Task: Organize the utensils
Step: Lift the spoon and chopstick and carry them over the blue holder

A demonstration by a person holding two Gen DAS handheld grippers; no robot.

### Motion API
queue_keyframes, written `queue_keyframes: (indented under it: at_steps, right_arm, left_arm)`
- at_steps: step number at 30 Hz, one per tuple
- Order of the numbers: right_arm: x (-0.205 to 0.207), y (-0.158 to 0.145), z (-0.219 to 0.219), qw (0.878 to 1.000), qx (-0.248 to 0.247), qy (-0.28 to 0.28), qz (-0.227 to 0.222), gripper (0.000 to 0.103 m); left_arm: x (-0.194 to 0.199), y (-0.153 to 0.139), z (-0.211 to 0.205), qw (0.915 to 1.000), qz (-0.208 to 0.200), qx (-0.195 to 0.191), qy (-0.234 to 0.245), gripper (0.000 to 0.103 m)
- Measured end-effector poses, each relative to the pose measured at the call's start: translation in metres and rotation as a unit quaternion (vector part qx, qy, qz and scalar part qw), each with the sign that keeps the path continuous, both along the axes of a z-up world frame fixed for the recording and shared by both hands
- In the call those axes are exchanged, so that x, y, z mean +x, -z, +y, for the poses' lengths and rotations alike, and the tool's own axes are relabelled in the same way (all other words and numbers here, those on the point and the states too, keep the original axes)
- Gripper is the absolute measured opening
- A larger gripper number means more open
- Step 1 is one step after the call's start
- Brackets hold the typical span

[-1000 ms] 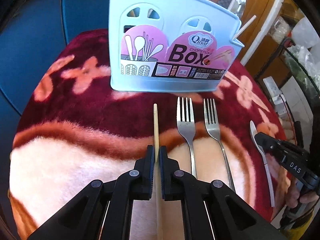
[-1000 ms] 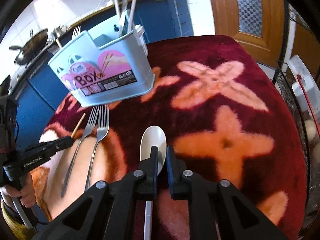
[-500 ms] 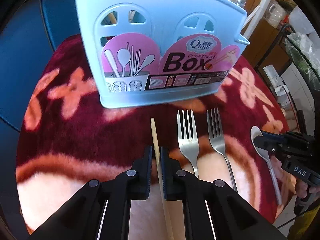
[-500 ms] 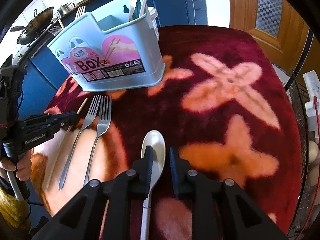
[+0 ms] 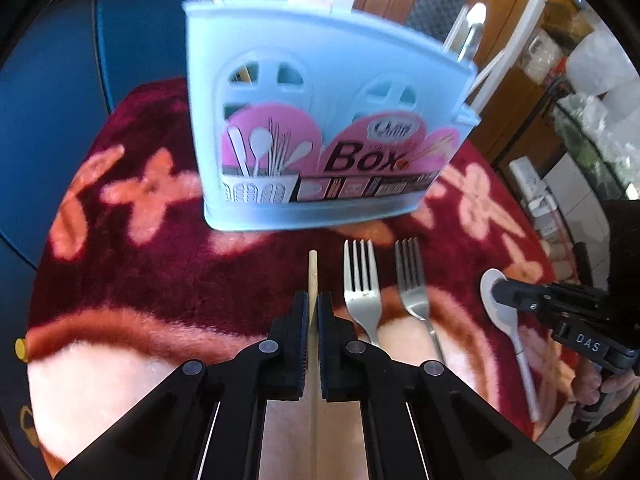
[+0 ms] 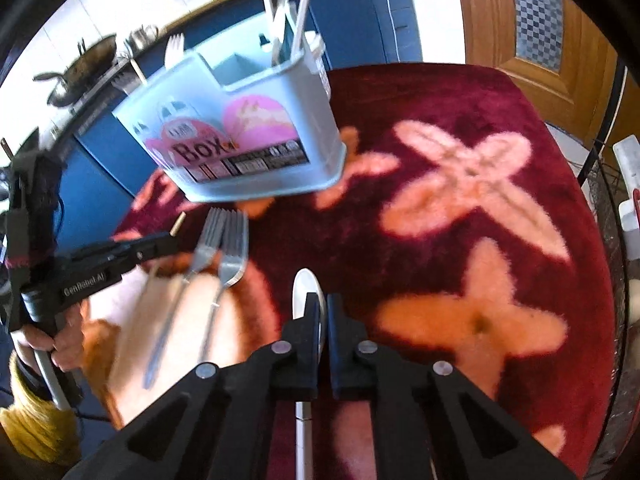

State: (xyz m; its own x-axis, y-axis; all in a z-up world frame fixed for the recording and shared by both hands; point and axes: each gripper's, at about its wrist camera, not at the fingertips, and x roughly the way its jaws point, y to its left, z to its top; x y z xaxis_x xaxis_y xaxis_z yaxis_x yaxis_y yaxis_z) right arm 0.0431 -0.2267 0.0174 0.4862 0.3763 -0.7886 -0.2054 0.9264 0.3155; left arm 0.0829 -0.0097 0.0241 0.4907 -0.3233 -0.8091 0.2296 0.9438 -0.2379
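The pale blue plastic utensil box (image 5: pixel 320 80) with the pink label stands at the far side of the table, on the dark red plush cloth with pink flower shapes (image 6: pixel 460 184), and already holds a few utensils sticking up from its compartments, so part of the sorting looks done. Two steel forks (image 5: pixel 362 292) lie untouched side by side, tines toward the box. The left gripper (image 5: pixel 313 308) has its fingers clenched on a pale wooden chopstick (image 5: pixel 312 268), whose long axis runs straight along the fingers, tip aimed at the box. The right gripper (image 6: pixel 324 312) pinches a white long-handled spoon (image 6: pixel 305 286) edge-on, bowl pointing forward, handle trailing back under the fingers. By my reckoning four pieces remain to go in
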Motion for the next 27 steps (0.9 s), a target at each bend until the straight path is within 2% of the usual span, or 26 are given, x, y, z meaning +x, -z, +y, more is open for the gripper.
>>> queue_keyframes:
  at_steps: [7, 14, 21, 27]
  right_arm:
    - [-0.018, -0.027, 0.007, 0.997, 0.035, 0.015, -0.062, 0.005]
    - [-0.034, -0.062, 0.017, 0.987, 0.027, 0.045, -0.153, 0.005]
    - [-0.032, -0.094, 0.015, 0.971, 0.038, 0.075, -0.222, 0.005]
    - [-0.013, -0.115, 0.015, 0.964, 0.050, 0.082, -0.247, 0.005]
  left_arm:
    - [-0.020, -0.035, 0.011, 0.9975, -0.058, -0.034, -0.020, 0.004]
    - [-0.036, -0.071, 0.014, 0.9887, -0.141, -0.018, -0.046, 0.004]
    - [-0.027, -0.095, 0.018, 0.9820, -0.175, -0.038, -0.060, 0.004]
    - [-0.009, -0.118, 0.022, 0.9754, -0.203, -0.046, -0.073, 0.004]
